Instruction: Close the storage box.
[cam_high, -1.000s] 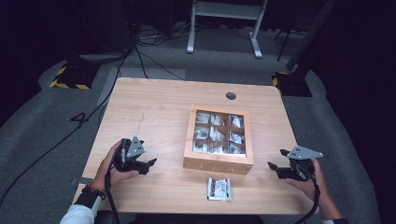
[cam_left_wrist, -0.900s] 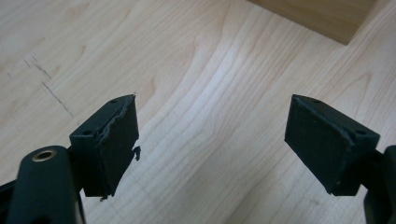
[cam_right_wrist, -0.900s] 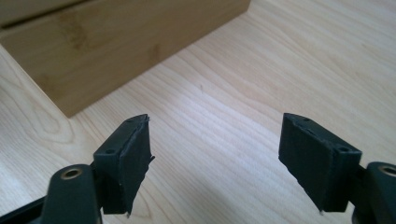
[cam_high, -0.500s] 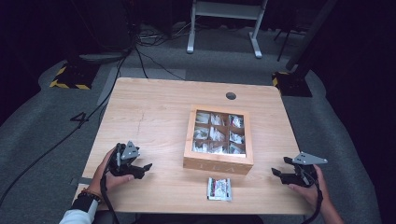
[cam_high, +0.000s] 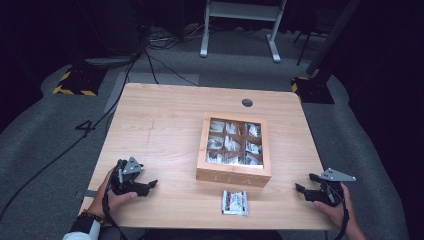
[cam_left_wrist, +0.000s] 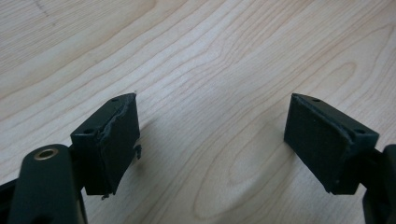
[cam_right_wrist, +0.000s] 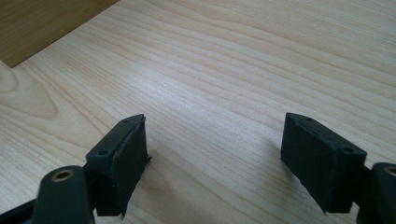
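A wooden box (cam_high: 234, 172) with a grid of compartments holding small silvery packets stands on the right half of the wooden table (cam_high: 165, 125). One loose packet (cam_high: 235, 202) lies flat in front of the box. My left gripper (cam_high: 148, 185) rests low at the front left, held by a hand, jaws apart over bare wood (cam_left_wrist: 210, 135) with nothing between them. Near the front right edge, my right gripper (cam_high: 305, 183) is also open and empty (cam_right_wrist: 215, 154), a corner of the box (cam_right_wrist: 42, 23) at its upper left.
A round cable hole (cam_high: 247, 103) sits at the table's far side. Black cables (cam_high: 75, 145) trail over the grey floor to the left. A white metal stand (cam_high: 240, 25) is behind the table.
Both hands have sunk toward the table and drawn back toward the front edge. Both grippers stay open and empty.
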